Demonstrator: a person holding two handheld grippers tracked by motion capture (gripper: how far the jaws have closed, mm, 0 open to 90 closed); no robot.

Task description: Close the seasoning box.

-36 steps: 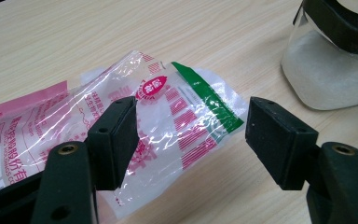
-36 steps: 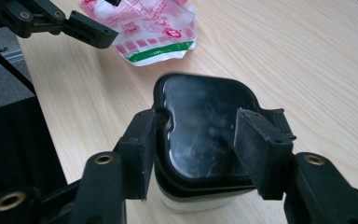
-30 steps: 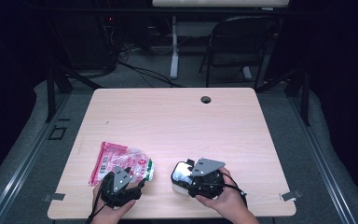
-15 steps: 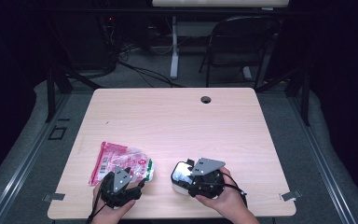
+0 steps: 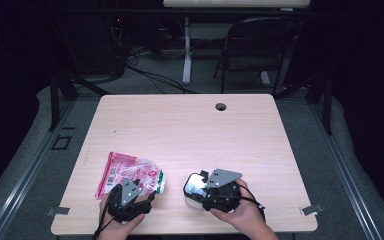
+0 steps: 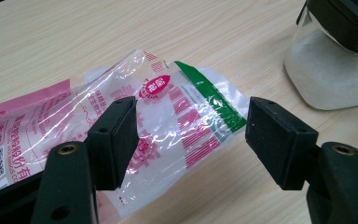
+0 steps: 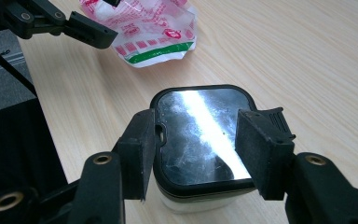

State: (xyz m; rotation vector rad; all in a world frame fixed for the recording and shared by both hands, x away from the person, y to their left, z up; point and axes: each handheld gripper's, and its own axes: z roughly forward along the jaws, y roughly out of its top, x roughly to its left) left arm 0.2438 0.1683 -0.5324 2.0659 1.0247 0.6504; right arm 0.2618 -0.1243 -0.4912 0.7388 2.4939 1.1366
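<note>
Here the table [image 5: 260,145] carries a lidded container [image 7: 200,135] between the right gripper [image 7: 193,149]'s jaws, which flank its black lid closely; whether they press is unclear. The left gripper [image 6: 186,135] stands wide, plastic bag [image 6: 168,116] lying beneath and between its jaws.

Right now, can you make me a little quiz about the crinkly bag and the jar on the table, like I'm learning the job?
1. True or false: the left gripper has its jaws apart above the plastic bag.
2. What colour is the strip along the bag's end? A) blue B) green C) yellow
3. Which thing sits between the jaws of the right gripper?

Key
1. True: the pads stand wide, not pressing the bag.
2. B, green.
3. The container with the black lid, white stuff inside; whether the pads squeeze it is hard to tell.
</note>
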